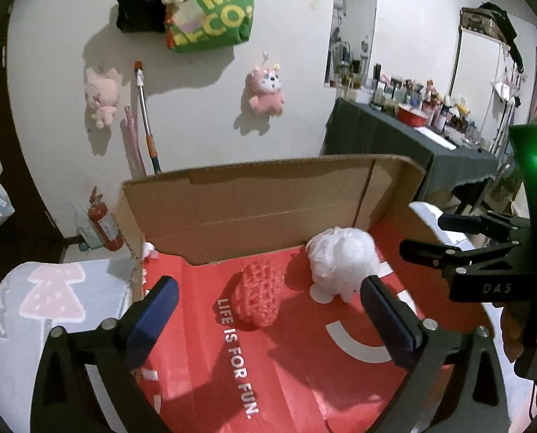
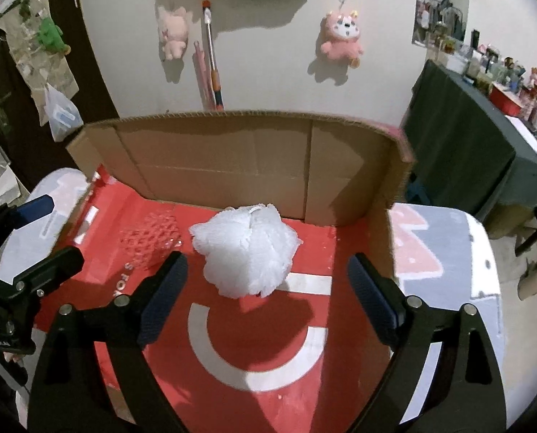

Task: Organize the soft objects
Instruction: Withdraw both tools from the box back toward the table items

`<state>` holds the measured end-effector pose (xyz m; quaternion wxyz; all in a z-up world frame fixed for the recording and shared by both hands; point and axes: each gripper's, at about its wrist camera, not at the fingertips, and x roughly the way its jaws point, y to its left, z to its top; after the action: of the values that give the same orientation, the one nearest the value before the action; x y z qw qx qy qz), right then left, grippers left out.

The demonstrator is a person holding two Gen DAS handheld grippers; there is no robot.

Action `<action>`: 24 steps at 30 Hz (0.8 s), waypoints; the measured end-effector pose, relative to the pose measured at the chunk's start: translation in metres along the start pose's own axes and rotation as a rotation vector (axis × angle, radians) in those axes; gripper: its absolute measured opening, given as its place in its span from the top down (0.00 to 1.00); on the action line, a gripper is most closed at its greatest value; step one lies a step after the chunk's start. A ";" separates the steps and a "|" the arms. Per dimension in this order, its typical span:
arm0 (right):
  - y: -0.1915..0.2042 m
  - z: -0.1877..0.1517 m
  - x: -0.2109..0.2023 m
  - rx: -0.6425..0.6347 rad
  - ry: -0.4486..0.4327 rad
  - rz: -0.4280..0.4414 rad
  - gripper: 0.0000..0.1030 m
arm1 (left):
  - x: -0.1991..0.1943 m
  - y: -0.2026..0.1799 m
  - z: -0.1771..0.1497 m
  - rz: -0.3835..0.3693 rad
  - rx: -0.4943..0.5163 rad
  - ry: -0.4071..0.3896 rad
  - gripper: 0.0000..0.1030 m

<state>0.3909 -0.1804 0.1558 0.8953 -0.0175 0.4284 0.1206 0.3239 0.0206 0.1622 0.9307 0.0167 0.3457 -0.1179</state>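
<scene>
Right wrist view: the fluffy white mesh bath pouf [image 2: 246, 252] and the red openwork mesh sponge [image 2: 149, 240] lie side by side in the red-floored cardboard box [image 2: 232, 158]. Both the right tongs [image 2: 266, 288] and left tongs [image 1: 268, 310] stand apart, empty; the placing step looks done, and the next move probably calls for fetching another soft thing.

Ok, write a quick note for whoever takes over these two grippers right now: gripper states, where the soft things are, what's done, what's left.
Left gripper: open, holding nothing, above the red mesh ball.
Right gripper: open, holding nothing, above the white bath pouf.
Both soft things lie side by side, apart, on the red floor of the cardboard box, near its back wall.
Done: both look placed and released.
Left: I see no other loose soft things by the box; check before closing up.
</scene>
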 end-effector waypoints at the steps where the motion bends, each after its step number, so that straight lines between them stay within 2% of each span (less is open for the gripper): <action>1: -0.001 -0.001 -0.005 0.002 -0.006 0.000 0.12 | -0.006 -0.002 -0.001 0.002 0.001 -0.012 0.00; 13: 0.010 -0.044 -0.102 -0.030 -0.159 0.003 0.10 | -0.096 -0.023 -0.029 -0.008 -0.024 -0.168 0.00; 24: 0.036 -0.125 -0.196 -0.074 -0.355 -0.014 0.09 | -0.179 -0.052 -0.091 -0.010 0.013 -0.345 0.00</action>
<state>0.1689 -0.2014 0.2312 0.9564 -0.0319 0.2590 0.1312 0.1219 0.0174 0.2115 0.9756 0.0004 0.1801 -0.1257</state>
